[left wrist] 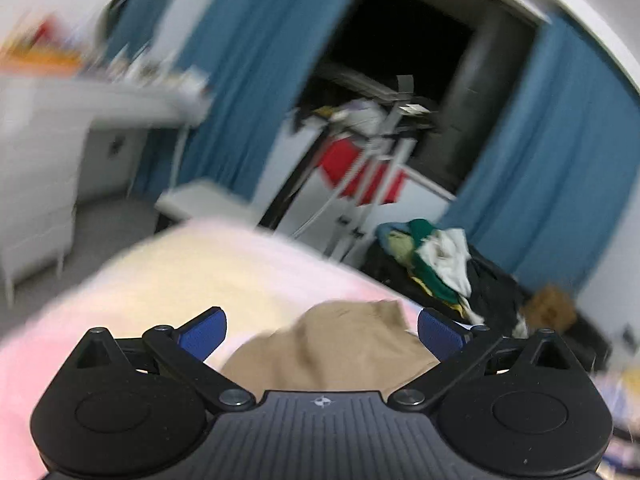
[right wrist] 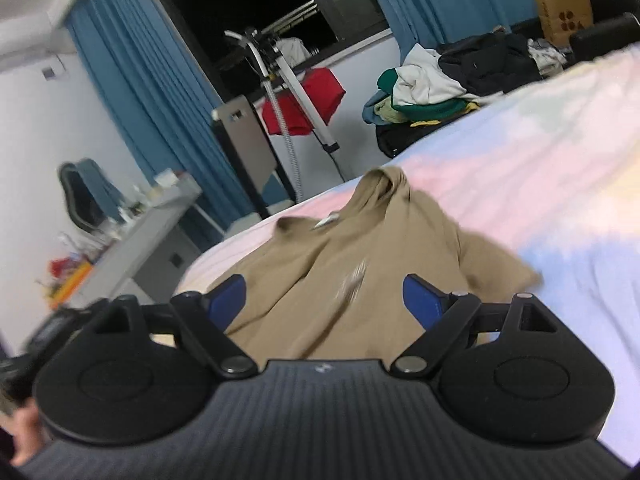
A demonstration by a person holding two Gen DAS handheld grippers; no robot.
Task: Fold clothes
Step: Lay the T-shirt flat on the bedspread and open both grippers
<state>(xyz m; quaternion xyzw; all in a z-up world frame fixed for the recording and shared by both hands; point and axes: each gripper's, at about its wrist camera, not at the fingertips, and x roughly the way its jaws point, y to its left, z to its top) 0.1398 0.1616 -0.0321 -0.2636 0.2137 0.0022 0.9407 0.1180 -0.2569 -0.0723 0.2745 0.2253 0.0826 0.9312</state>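
I see both grippers spread wide with nothing between the pads. The left gripper [left wrist: 322, 334] hangs above the near part of the tan shirt [left wrist: 340, 344], blue pads clear of the cloth; the left wrist view is blurred. The right gripper [right wrist: 324, 298] also sits over the shirt [right wrist: 360, 256], pads apart and not touching it. The shirt lies crumpled on the bed [right wrist: 540, 168], on its pastel pink, blue and yellow cover, collar end toward the bed's far edge. Past that far edge of the bed sits a pile of clothes [right wrist: 432, 88], white, green and black pieces mixed, on something dark. Farther beyond the bed stands a rack [right wrist: 296, 92] with a red garment [right wrist: 308, 100] hung on it, in front of a dark window framed by blue curtains [right wrist: 132, 80]. Off the bed's left side I note a grey desk [right wrist: 136, 240] with small items I cannot identify. A brown paper bag [right wrist: 564, 12] stands behind the clothes pile.
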